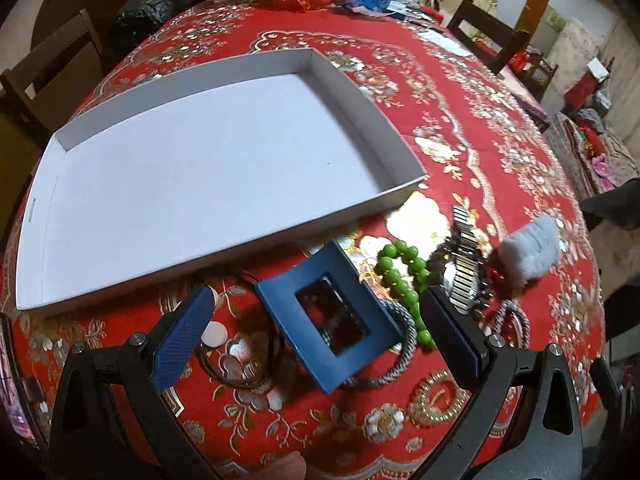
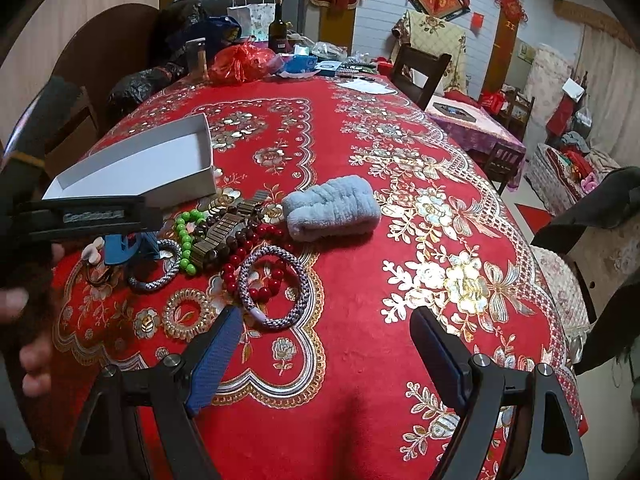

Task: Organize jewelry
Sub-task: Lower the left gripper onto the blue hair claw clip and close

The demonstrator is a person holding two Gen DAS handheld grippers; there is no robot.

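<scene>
A shallow white box (image 1: 208, 168) lies open on the red tablecloth. Just in front of it is a jewelry pile: a blue square frame piece (image 1: 332, 312), a green bead bracelet (image 1: 400, 272), a metal link band (image 1: 464, 268) and a grey woven bangle (image 1: 404, 344). My left gripper (image 1: 320, 324) is open, and the blue frame sits tilted between its fingers without touching them. In the right wrist view the pile also holds red beads (image 2: 256, 268) and a second woven bangle (image 2: 276, 284). My right gripper (image 2: 326, 356) is open over bare cloth just right of that bangle.
A fluffy grey-blue roll (image 2: 332, 206) lies beside the pile. White round discs (image 1: 214, 334) and a dark cord (image 1: 240, 364) lie near my left finger. Bags, a bottle (image 2: 279, 28) and clutter crowd the far end of the table. Wooden chairs (image 2: 420, 72) stand around it.
</scene>
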